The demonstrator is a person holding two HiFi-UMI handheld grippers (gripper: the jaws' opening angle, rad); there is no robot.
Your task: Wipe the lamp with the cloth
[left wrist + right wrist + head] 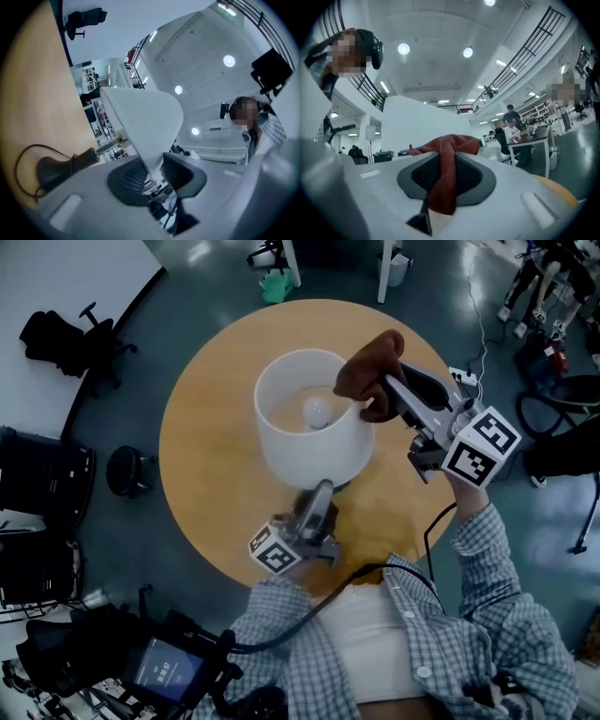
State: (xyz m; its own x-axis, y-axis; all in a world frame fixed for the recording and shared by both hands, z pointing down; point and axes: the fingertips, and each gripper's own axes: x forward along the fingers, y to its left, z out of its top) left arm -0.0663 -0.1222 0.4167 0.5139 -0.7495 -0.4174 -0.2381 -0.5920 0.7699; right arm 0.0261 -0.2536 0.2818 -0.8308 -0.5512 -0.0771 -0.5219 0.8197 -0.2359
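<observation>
The left gripper (152, 177) has its jaws closed on the thin bottom edge of the white shade (145, 117), w/ the edge wedged btwn the ribbed pads. It comes in from the person's side, low and angled up. Prob. reason: it pins the shade so the lamp (309, 451) won't rock or spin while being rubbed.

The right gripper (443, 176) is clamped on the rust-red cloth (449, 143). A strip of it runs down btwn the pads, and the rest bunches in a wad past the tips. That puts soft fabric, not plastic, against the lamp.

In the head view the wad sits at the shade's top rim on the R side, touching or just about; can't tell for sure. Some cloth laps over the rim toward the inside. So wiping looks under way, at the upper edge.

Lamp stands approx mid-table on the round wooden table (206, 437). Its shade opens upward and the bulb (317, 411) is visible inside. The L gripper is at the near bottom edge and the R one at the far-right top, i.e. roughly opposite corners of the shade.

In the left gripper view the dark base (54, 169) shows under the shade, and a thin cord (21, 161) loops beside it on the tabletop. Risk: a hard push on the rim could tilt the shade against the L grip.
</observation>
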